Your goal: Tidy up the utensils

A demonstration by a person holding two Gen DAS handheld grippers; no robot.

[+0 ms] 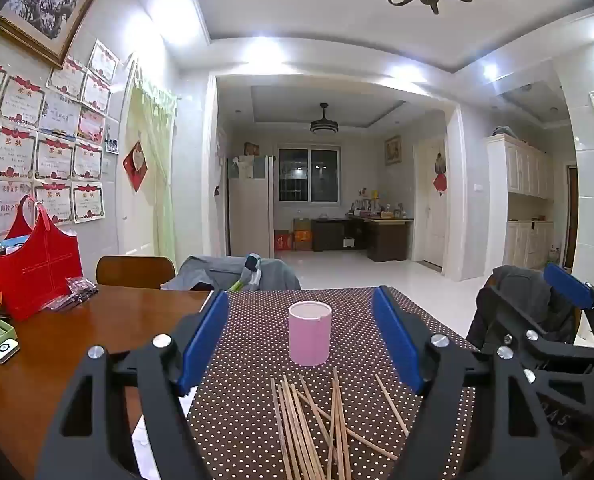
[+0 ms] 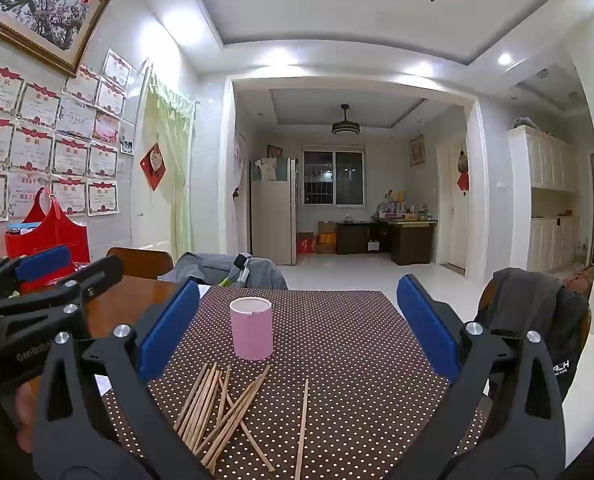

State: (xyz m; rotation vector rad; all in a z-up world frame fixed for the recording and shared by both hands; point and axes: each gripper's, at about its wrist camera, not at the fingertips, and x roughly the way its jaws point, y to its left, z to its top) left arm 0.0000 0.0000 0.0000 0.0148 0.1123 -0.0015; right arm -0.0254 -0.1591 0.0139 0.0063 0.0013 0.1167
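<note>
Both grippers, left (image 1: 301, 344) and right (image 2: 297, 332), hold jaws apart, empty, near the cup (image 1: 310, 332); chopsticks (image 1: 321, 428) lie before it.

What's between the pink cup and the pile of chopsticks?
Nothing: only bare dotted cloth separates the pink cup from the chopsticks, seen in both wrist views.
</note>
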